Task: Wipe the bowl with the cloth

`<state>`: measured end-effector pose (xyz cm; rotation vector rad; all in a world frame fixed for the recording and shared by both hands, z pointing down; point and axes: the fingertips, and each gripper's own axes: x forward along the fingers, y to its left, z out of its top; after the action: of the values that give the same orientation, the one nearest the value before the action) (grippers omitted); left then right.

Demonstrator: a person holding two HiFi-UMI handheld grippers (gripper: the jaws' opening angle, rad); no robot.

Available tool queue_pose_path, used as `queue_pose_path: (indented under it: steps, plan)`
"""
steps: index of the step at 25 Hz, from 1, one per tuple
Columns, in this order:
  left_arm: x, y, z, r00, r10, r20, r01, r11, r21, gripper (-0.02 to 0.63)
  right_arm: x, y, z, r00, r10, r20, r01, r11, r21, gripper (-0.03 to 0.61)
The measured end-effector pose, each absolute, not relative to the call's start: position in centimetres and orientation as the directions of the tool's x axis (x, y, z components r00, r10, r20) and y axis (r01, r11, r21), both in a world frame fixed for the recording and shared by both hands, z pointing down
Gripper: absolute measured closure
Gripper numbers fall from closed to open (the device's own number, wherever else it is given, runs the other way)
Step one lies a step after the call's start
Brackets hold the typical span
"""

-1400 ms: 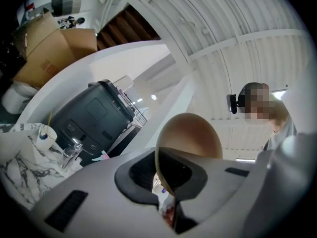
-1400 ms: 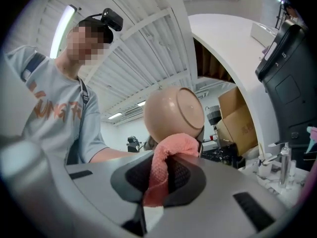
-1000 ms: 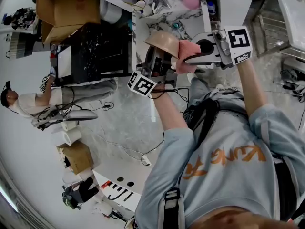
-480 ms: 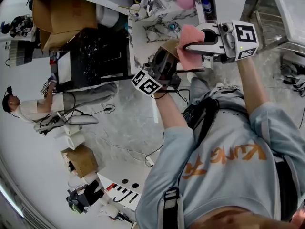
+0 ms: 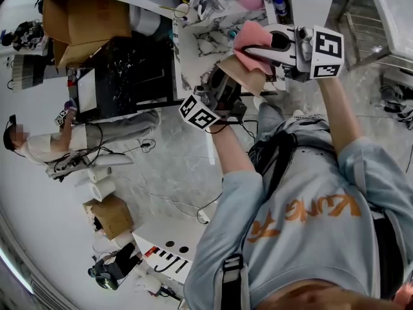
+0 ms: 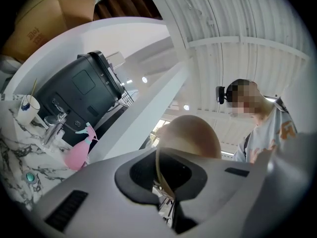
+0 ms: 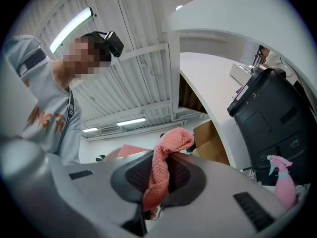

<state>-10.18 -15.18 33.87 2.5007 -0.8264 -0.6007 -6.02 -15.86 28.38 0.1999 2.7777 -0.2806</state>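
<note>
Left tongs [image 6: 166,190] were nearly closed, clamped on the rim of the tan bowl [image 6: 190,135]. The thin wall ran edge-on between the pads. A rim pinch looks like the right choice, since it leaves most of the bowl surface free for wiping.

The bowl was off the bench [image 5: 206,41], tilted and held up in the air in front of the person's chest. Holding it there puts it within reach of the other hand.

Right tongs [image 7: 153,195] were closed narrow on a fold of the pink cloth [image 7: 166,165]. A loose bunch stuck out past the tips, and that free end does the wiping.

From the head view the cloth sat against the upper edge of the bowl, touching it. I couldn't tell whether it was on the inner or outer face. My read is that the wipe was in progress, not finished.

On the bench behind: a pink spray bottle [image 6: 79,150], a paper cup [image 6: 27,105] and a black machine [image 6: 79,93]. None of them were in play.

Writing:
- The sweatshirt [image 5: 310,218] had orange lettering, upside down in the head view, and I couldn't read it reliably.
- The cardboard box [image 6: 37,31] had a small print, too blurred to read.
- The tongs' cubes carried only square black-and-white marker patterns, no text.
</note>
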Motion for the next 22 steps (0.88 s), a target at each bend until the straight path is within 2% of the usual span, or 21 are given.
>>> queue_pose_path:
  steps: [14,22]
  plan:
    - [-11.6,-16.0,32.9,0.649,-0.700,-0.298,-0.496,-0.686,0.532,0.586,-8.4,-16.7,31.9,-0.988,0.013,-0.154,0.040,0.984,-0.172,0.538]
    - [-12.9,-16.9,33.6,0.582,-0.770,-0.263,-0.565,-0.615,0.550,0.586,-8.8,-17.0,34.0,-0.999,-0.023,-0.040,-0.017,0.990,-0.143,0.538]
